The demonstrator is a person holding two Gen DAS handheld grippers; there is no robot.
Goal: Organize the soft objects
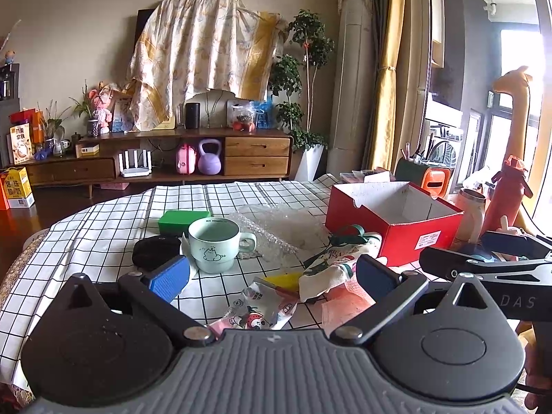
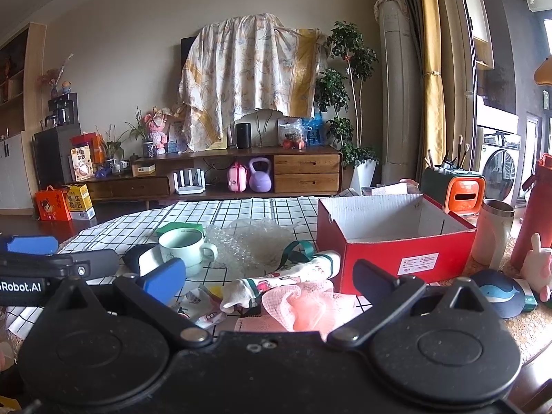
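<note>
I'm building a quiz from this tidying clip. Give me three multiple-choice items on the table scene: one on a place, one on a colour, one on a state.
1. Where does the green block lie?
A. behind the mug
B. inside the box
C. on the floor

2. What colour is the outside of the cardboard box?
A. blue
B. red
C. yellow

3. How does the right gripper stand?
A. shut on the pink cloth
B. shut on the mug
C. open, holding nothing

Answers:
1. A, as the block sits on the checked tablecloth just past the mug.
2. B, since its outer walls are red and its inside is white.
3. C: its fingers are spread wide, with the pink cloth lying loose on the table between and below them.
</note>
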